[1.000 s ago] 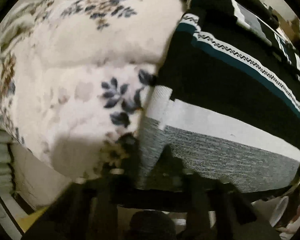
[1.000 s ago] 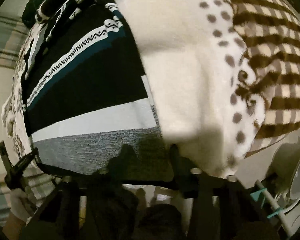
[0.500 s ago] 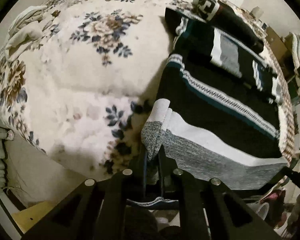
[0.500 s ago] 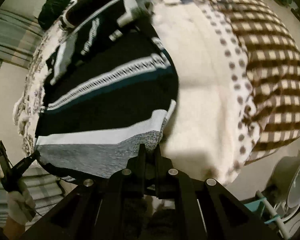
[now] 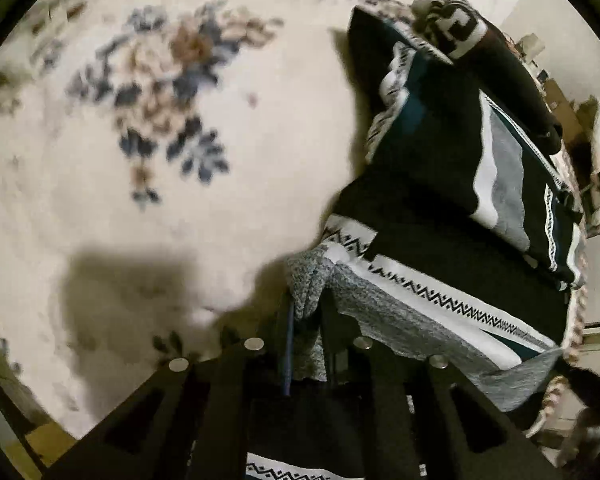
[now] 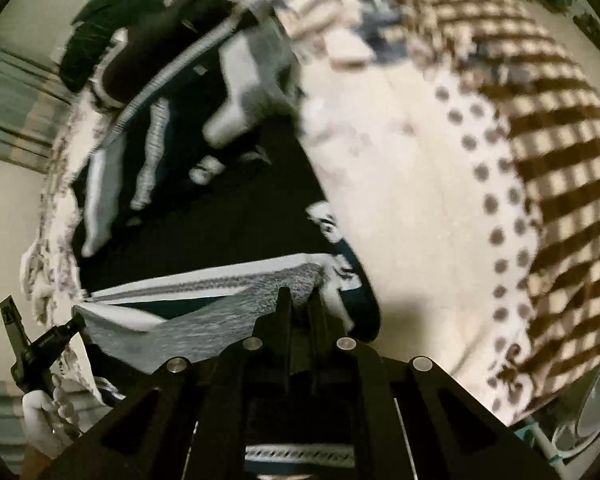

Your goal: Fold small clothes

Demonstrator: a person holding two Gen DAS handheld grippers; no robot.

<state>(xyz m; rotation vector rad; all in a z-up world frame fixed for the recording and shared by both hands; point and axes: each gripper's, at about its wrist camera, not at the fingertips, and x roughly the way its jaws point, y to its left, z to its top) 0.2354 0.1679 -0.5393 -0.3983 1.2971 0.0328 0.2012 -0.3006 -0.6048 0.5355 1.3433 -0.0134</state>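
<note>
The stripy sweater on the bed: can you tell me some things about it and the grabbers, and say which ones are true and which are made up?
1. The right gripper is pinching the grey hem of the sweater. True.
2. The sweater is plain red all over. False: it is black with white, grey and teal bands and a zigzag trim.
3. The left gripper has grey knit cloth between its fingers. True; its jaws are opening a little.
4. The sweater lies on a bare wooden floor. False: it lies on a cream floral blanket.
5. A brown checked blanket shows in the right wrist view. True.
</note>
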